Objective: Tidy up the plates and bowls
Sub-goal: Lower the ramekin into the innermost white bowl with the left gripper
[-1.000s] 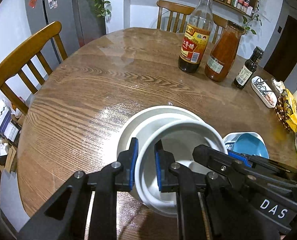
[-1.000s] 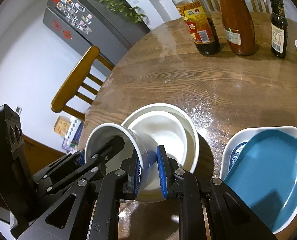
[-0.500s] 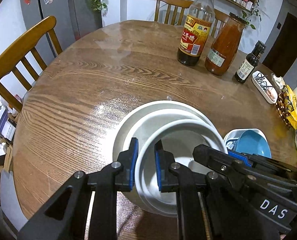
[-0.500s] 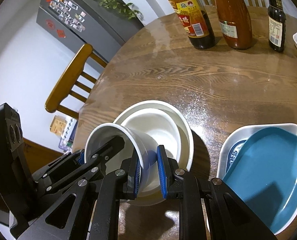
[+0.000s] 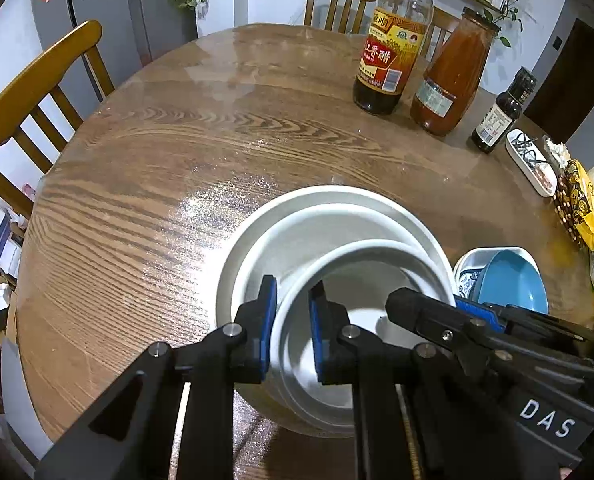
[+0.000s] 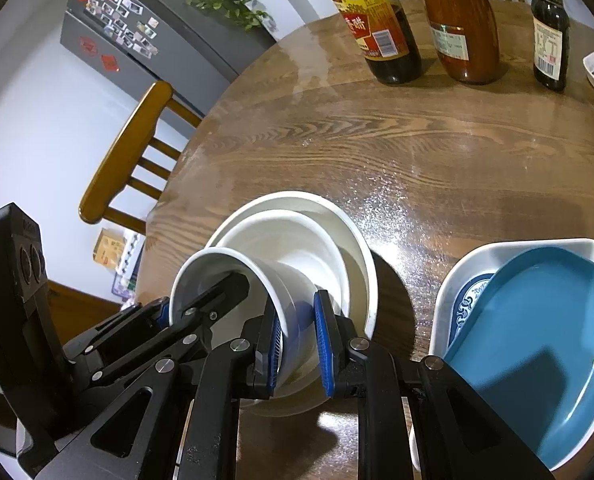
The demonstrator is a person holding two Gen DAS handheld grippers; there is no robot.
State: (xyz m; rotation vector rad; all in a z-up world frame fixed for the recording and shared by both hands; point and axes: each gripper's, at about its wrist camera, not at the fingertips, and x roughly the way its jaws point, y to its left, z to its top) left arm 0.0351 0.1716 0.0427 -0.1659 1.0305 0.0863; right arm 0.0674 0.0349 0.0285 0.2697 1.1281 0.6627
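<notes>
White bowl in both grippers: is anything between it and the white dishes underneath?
Nothing visible. The white bowl, clamped at its rim by the left gripper and the right gripper, hangs tilted over the empty nested white dishes. The blue dish sits off to the side.

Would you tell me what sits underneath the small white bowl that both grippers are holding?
Below the small white bowl sits a larger white bowl, nested in a still wider white dish on the table. The small bowl hides part of their insides.
</notes>
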